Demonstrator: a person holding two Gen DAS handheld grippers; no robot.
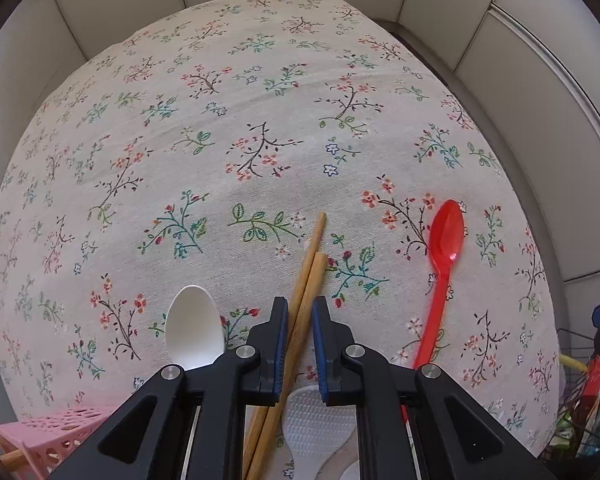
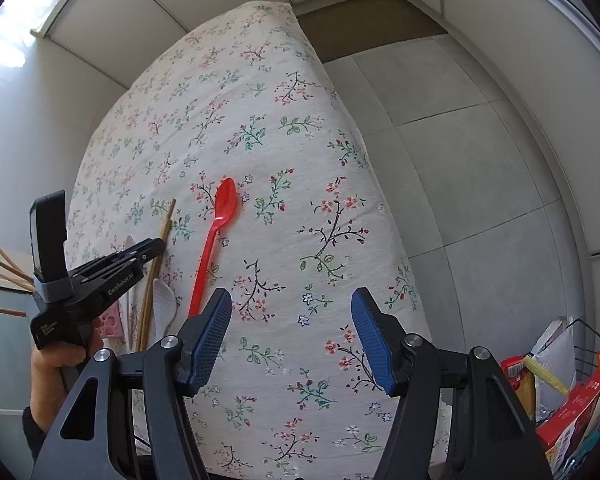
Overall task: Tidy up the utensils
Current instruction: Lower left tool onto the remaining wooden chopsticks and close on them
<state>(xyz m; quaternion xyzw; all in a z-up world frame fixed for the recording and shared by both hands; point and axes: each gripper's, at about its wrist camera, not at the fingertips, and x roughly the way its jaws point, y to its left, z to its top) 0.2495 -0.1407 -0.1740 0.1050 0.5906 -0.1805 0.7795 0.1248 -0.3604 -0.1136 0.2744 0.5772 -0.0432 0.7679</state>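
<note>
Surface: a table under a floral tablecloth [image 1: 260, 80], set into a corner of pale panelled walls; grey floor tiles run along its right edge.
Left gripper [image 1: 300, 320]: points steeply down over the near part of the cloth; its jaws are nearly together and pinch a pair of wooden chopsticks [image 1: 312, 248] between the blue pads.
Chopsticks: two light wooden sticks side by side, passing up between the left jaws, their tips reaching out toward the middle of the cloth, one tip further than the other; whether they are lifted off the cloth cannot be told.
Left hand [image 2: 60, 360]: seen from the right wrist view, wrapped around the handle of the left gripper at the table's left edge.
Right gripper [image 2: 292, 320]: held above the cloth near the table's near right edge; jaws spread wide with only cloth between the pads.
Red spoon [image 1: 444, 240]: translucent red plastic, flat on the cloth, bowl toward the far edge, to the right of the chopsticks and apart from them.
White spoon [image 1: 194, 328]: bowl showing just left of the left gripper's fingers.
White rice paddle [image 1: 316, 420]: dimpled, on the cloth beneath the left gripper, beside the chopsticks.
Pink holder [image 1: 64, 428]: perforated plastic at the near left corner, with more wooden sticks by it.
Wire basket [image 2: 580, 400]: off the table's near right corner, full of coloured packets.
</note>
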